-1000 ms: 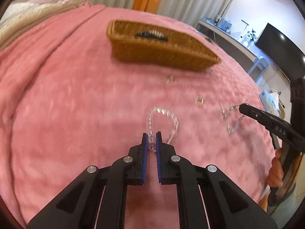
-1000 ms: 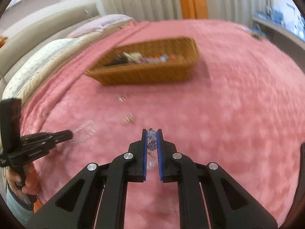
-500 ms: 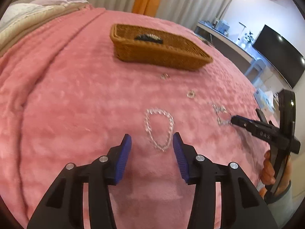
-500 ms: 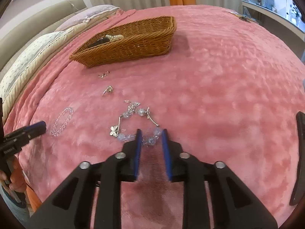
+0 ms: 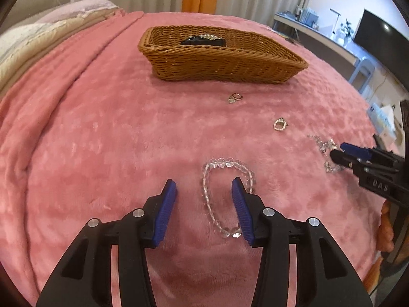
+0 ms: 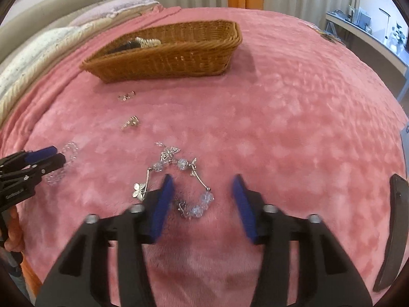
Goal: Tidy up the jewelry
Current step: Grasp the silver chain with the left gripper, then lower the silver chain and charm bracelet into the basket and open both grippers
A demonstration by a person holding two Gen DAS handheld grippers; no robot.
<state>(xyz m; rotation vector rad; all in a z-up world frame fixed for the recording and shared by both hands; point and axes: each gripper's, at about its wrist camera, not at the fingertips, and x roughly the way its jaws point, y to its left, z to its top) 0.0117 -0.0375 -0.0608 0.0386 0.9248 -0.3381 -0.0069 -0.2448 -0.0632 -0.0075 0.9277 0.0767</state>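
The left gripper (image 5: pixel 204 195) hangs with jaws spread wide around a clear round-bead bracelet (image 5: pixel 225 192) lying on the pink plush bed blanket (image 5: pixel 115 140). The right gripper (image 6: pixel 202 195), jaws likewise apart, straddles a silver butterfly-charm bracelet with pale blue beads (image 6: pixel 176 176). Beyond sits a brown woven wicker basket (image 5: pixel 219 61).

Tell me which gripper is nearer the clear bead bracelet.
Left. The left gripper straddles the clear bead bracelet; the right gripper is off to its side, over the butterfly bracelet.
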